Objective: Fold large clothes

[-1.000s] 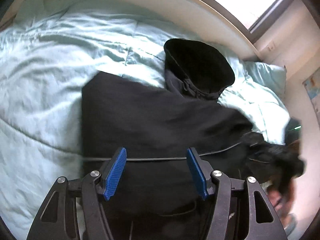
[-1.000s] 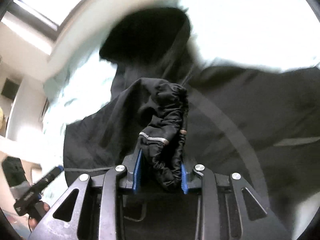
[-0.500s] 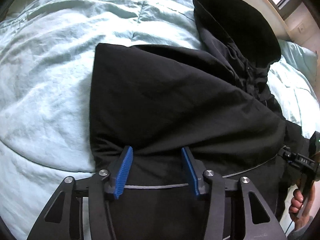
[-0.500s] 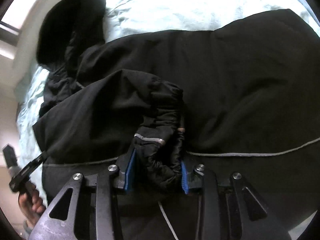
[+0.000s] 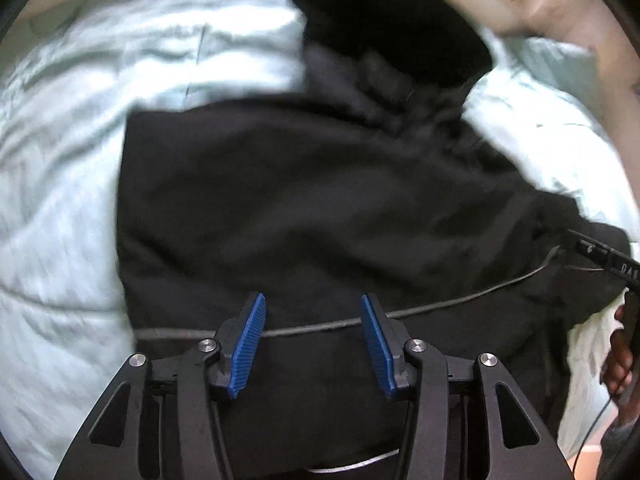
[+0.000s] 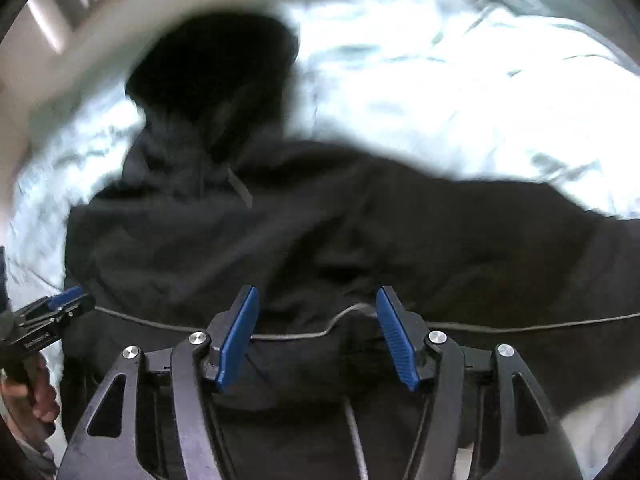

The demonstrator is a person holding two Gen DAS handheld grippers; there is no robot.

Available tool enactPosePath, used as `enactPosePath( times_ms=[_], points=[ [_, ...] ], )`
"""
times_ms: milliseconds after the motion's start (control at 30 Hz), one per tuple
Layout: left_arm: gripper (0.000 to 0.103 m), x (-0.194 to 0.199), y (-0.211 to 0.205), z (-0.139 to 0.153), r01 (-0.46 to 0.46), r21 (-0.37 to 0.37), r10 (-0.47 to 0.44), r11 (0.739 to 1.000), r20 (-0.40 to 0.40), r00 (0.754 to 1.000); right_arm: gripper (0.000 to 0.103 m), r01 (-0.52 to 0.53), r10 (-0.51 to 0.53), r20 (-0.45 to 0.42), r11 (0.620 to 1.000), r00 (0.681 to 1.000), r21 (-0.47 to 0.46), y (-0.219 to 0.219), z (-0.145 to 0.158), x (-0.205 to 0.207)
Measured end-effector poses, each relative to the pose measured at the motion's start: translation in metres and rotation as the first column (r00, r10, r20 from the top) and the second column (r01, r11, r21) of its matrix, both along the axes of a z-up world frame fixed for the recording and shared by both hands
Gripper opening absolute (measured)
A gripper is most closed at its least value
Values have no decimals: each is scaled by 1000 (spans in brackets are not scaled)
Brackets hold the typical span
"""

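A large black hooded jacket (image 5: 312, 200) lies on a pale green quilt, hood (image 5: 392, 28) at the far end, a thin grey piping line across its lower part. It also shows in the right wrist view (image 6: 320, 232). My left gripper (image 5: 312, 336) is open and empty just above the jacket near the piping. My right gripper (image 6: 316, 332) is open and empty over the jacket's lower part, the sleeve lying on the body under it. The right gripper shows at the right edge of the left wrist view (image 5: 600, 256); the left gripper shows at the left edge of the right wrist view (image 6: 52, 312).
The pale green quilt (image 5: 60, 160) covers the bed around the jacket. A beige headboard (image 5: 520, 0) curves behind the hood, with a window above it. A pillow (image 5: 560, 56) lies at the far right.
My right gripper has opened and let go of the sleeve cuff, which now lies on the jacket body. My left gripper has pulled back slightly and stays open.
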State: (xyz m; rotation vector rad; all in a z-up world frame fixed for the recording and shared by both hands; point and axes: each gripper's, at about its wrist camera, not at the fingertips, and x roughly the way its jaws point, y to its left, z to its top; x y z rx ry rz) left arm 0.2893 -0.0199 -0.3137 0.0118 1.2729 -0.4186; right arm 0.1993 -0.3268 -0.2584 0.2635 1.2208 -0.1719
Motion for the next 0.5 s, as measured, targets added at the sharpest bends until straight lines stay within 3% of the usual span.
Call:
enactPosePath(
  times_ms=[67, 133, 200, 333, 500],
  points=[
    [51, -2, 2, -10, -9, -5, 10, 1000, 32, 999, 63, 10, -19, -123, 997, 992, -71, 5, -43, 2],
    [51, -2, 4, -15, -7, -4, 7, 1000, 33, 999, 63, 45, -50, -121, 998, 991, -44, 0, -62, -1],
    [51, -3, 3, -11, -10, 8, 10, 1000, 26, 1000, 63, 69, -72, -124, 997, 990, -28, -3, -59, -1],
    [51, -12, 7, 19, 8, 30, -10, 1000, 65, 998, 63, 101, -98, -93, 994, 991, 31, -8, -18, -10],
    [51, -53, 20, 65, 63, -41, -59, 997, 89, 994, 64, 196, -200, 10, 971, 980, 134, -25, 52, -68]
  ],
)
